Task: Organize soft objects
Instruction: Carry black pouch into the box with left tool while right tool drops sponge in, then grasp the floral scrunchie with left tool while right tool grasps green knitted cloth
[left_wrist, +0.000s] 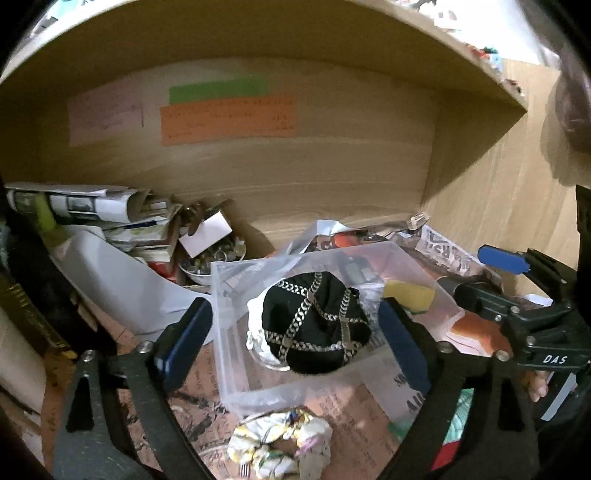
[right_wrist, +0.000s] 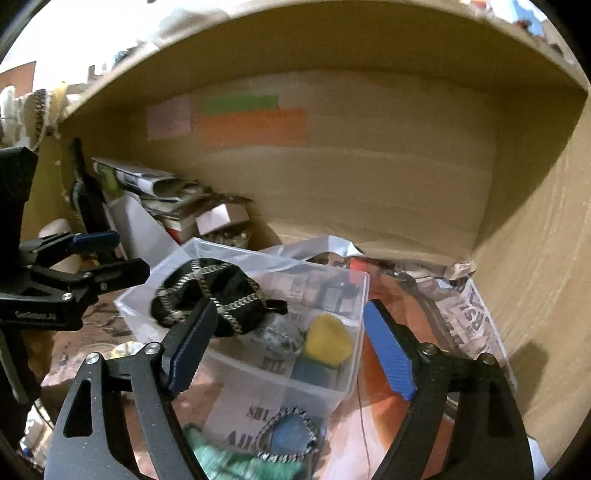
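Observation:
A clear plastic box (left_wrist: 226, 334) (right_wrist: 355, 325) stands on the newspaper-lined shelf. Inside it lies a black cloth with a silver chain pattern (left_wrist: 314, 321) (right_wrist: 207, 288), beside a yellow sponge (left_wrist: 410, 295) (right_wrist: 328, 339). My left gripper (left_wrist: 295, 325) is open above the box's near side, with nothing pressed between its pads. My right gripper (right_wrist: 290, 314) is open over the box's right half and holds nothing. A floral fabric bundle (left_wrist: 280, 439) lies in front of the box. A green knitted piece (right_wrist: 236, 458) and a blue heart-shaped pad (right_wrist: 290, 437) also lie in front.
Stacked papers and books (left_wrist: 122, 218) and a bowl of small metal bits (left_wrist: 207, 262) crowd the back left corner. A white sheet (left_wrist: 122, 280) leans there. The wooden side wall (right_wrist: 535, 258) closes the right. Crumpled plastic (right_wrist: 325, 247) lies behind the box.

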